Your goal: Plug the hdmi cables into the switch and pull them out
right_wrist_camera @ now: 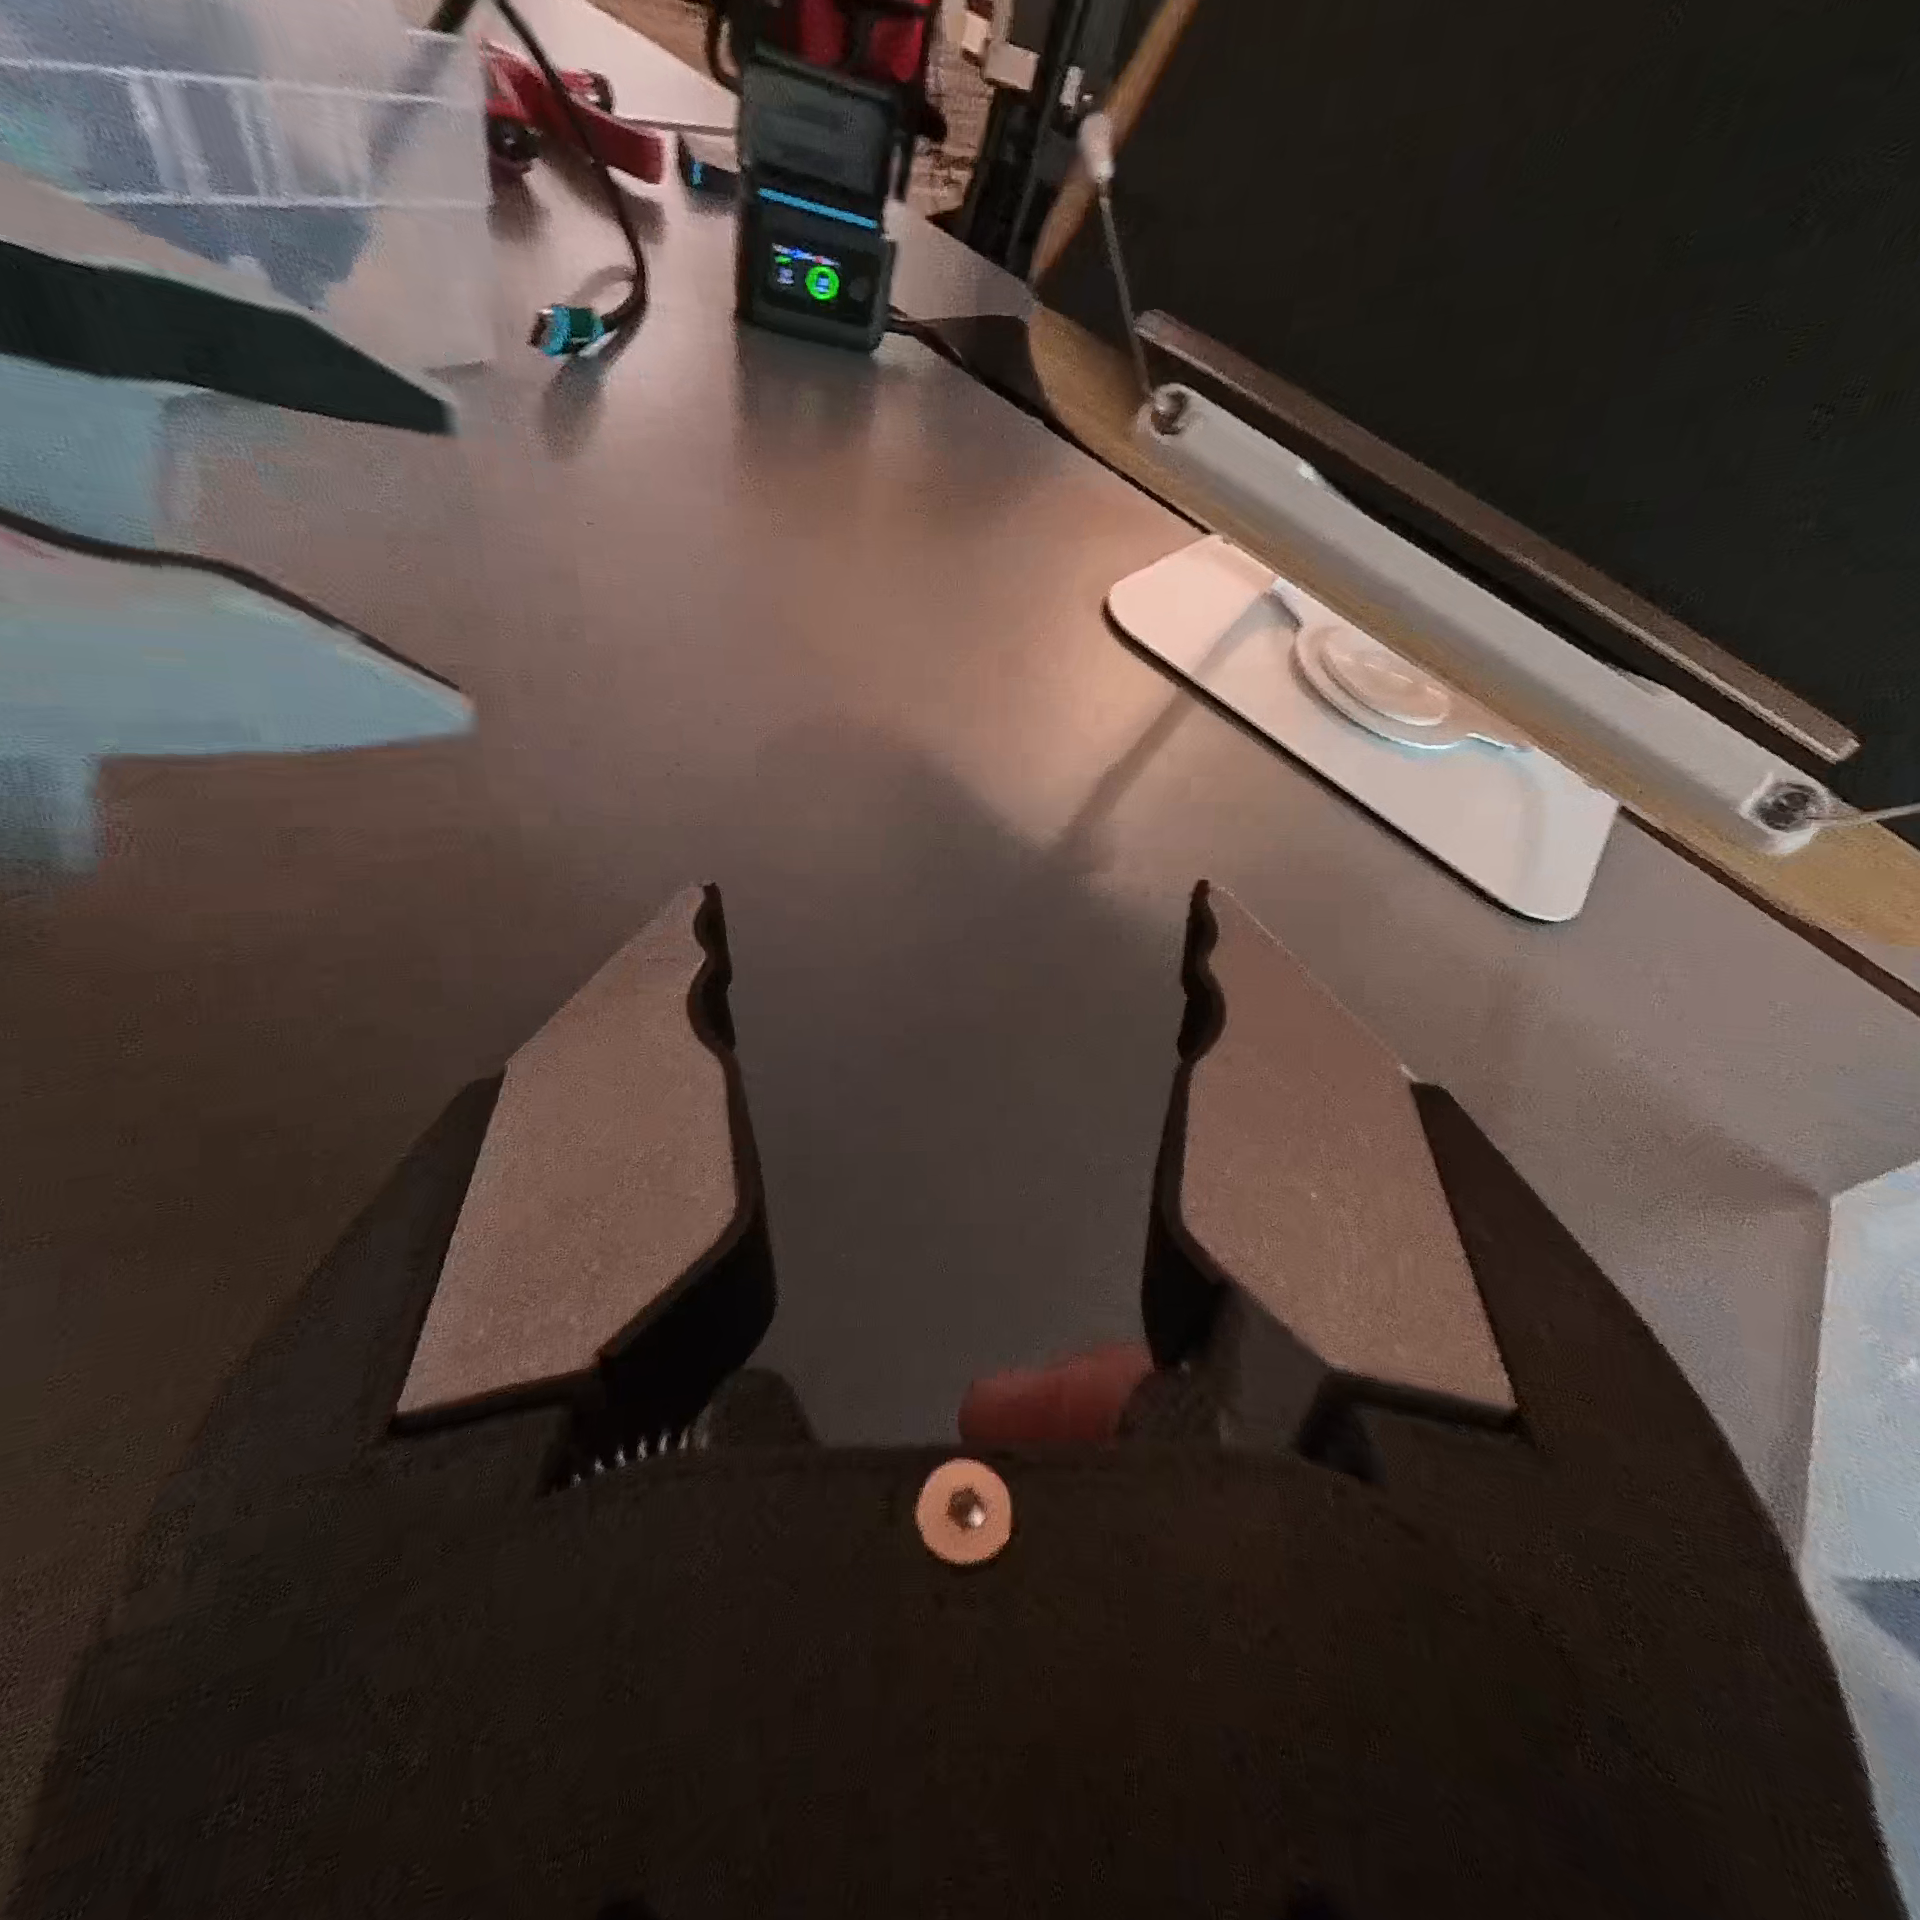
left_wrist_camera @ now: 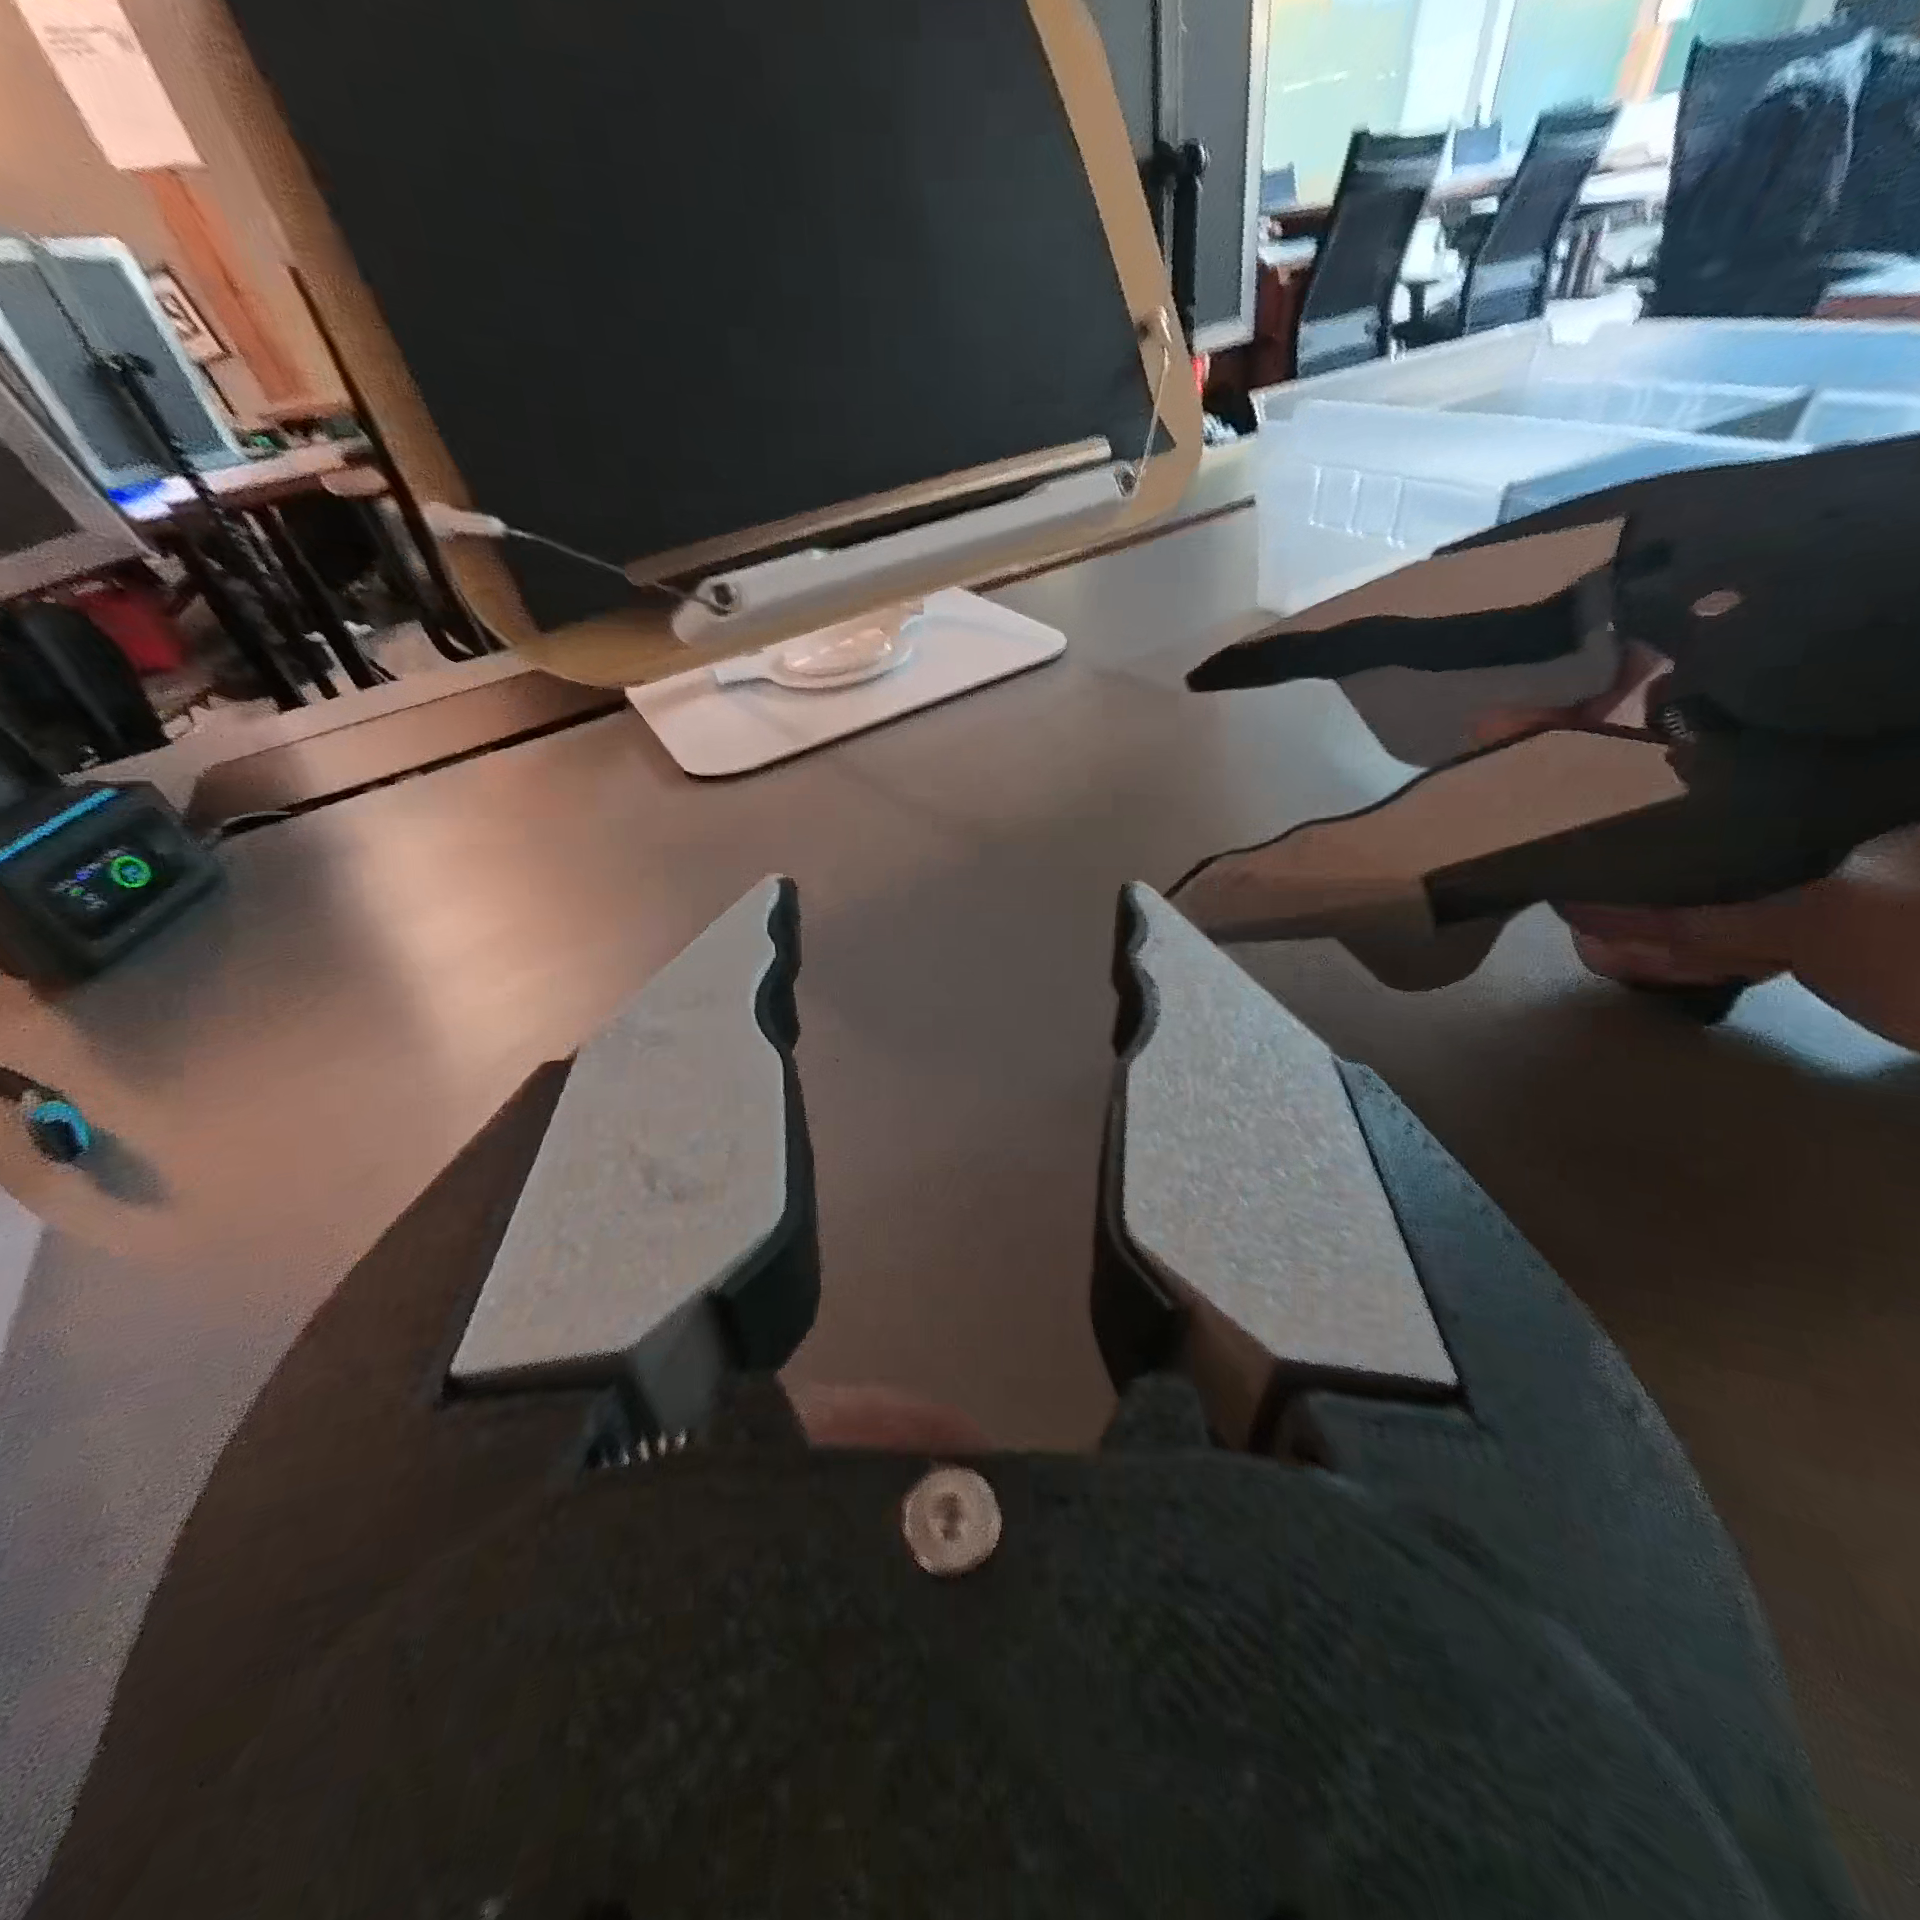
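A black HDMI cable with a teal plug [right_wrist_camera: 566,327] lies on the dark table [right_wrist_camera: 727,582] far ahead in the right wrist view; the plug also shows at the left edge of the left wrist view [left_wrist_camera: 57,1127]. A small black box with a lit screen [right_wrist_camera: 816,270] stands beside it, and shows at the left of the left wrist view [left_wrist_camera: 94,894]. My left gripper [left_wrist_camera: 956,904] is open with only bare table between its fingers. My right gripper [right_wrist_camera: 956,894] is open wide and empty. Each also shows in the other's view, the right one [left_wrist_camera: 1184,784] and the left one [right_wrist_camera: 457,566], both open.
A dark monitor [left_wrist_camera: 675,260] on a white base plate [left_wrist_camera: 852,675] stands at the back of the table; the base also shows in the right wrist view [right_wrist_camera: 1382,727]. Clear plastic bins [left_wrist_camera: 1558,436] stand at the right. A red object [right_wrist_camera: 582,114] lies beyond the cable.
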The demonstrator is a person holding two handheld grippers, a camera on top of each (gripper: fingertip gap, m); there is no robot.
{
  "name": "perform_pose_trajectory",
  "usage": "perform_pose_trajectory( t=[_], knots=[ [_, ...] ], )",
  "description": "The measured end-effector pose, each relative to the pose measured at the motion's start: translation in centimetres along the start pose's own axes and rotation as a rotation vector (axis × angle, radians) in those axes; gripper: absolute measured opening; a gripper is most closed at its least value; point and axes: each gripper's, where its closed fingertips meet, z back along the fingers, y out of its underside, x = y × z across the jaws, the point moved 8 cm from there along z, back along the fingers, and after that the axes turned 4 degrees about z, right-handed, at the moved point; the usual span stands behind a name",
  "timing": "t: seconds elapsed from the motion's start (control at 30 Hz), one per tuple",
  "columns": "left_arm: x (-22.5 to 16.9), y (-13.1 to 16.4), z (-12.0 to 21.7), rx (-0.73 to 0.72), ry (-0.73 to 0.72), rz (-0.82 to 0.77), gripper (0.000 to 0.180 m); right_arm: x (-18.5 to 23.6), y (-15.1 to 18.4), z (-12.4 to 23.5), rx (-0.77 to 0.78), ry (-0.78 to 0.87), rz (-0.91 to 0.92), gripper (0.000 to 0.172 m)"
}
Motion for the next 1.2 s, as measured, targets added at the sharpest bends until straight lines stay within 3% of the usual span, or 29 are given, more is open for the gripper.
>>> perform_pose_trajectory(
  t=[0.3,0.93,1.2],
  knots=[
    [0.2,0.1,-0.3,0.028,0.034,0.03,0.056,-2.3,0.6,-0.3,-0.01,0.002,-0.126,0.083],
    [0.6,0.0,-0.1,0.01,0.081,0.095,0.053,-0.9,-0.2,-1.6,-0.007,-0.027,-0.031,0.087],
    [0.8,-0.1,0.5,-0.02,0.073,0.117,0.059,-0.1,-0.4,-1.7,-0.005,0.012,0.059,0.092]
  ],
)
